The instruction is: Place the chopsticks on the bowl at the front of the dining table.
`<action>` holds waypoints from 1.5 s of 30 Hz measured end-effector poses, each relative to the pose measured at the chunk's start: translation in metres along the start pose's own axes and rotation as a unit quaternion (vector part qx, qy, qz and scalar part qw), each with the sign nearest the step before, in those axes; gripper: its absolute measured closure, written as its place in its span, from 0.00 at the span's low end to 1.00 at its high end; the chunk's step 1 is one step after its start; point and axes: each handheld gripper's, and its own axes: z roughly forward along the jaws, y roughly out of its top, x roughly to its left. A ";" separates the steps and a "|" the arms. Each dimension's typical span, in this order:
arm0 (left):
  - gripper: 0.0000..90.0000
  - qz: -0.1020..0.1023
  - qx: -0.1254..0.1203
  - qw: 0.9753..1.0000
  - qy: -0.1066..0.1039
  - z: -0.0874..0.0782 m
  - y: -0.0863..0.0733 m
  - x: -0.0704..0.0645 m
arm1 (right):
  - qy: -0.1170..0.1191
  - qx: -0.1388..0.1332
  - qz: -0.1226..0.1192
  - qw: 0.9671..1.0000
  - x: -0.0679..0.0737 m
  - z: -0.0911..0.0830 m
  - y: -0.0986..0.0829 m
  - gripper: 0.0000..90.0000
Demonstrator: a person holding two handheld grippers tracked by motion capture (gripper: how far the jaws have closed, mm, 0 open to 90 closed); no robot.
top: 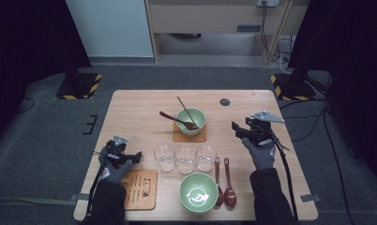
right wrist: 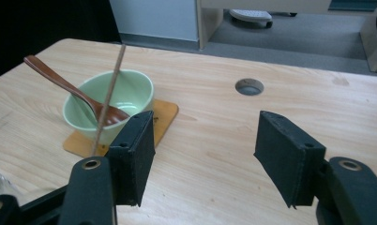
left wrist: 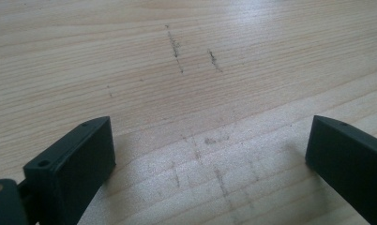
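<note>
A green bowl (top: 191, 120) stands on a wooden coaster (top: 178, 136) at the table's middle, holding a dark wooden spoon (top: 175, 119) and a chopstick (top: 186, 111); the same bowl (right wrist: 112, 104) with spoon (right wrist: 60, 82) and chopstick (right wrist: 109, 96) lies ahead-left in the right gripper view. A second green bowl (top: 198, 192) sits near the front edge, two wooden spoons (top: 225, 180) to its right. Three glasses (top: 185, 158) stand in a row. My left gripper (top: 139, 156) is open low over bare wood (left wrist: 205, 150) at the left. My right gripper (top: 234, 129) is open, raised at the right (right wrist: 203, 154).
A wooden coaster with printed marks (top: 139, 188) lies at the front left beside my left forearm. A round cable hole (top: 224, 101) is in the table's far side (right wrist: 249, 86). Dark stands with striped bases (top: 79, 86) flank the table on the floor.
</note>
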 end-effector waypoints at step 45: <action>0.01 0.000 0.000 1.000 0.000 0.000 0.000 0.000 | -0.050 0.112 0.011 0.992 -0.035 -0.039 -0.130 0.55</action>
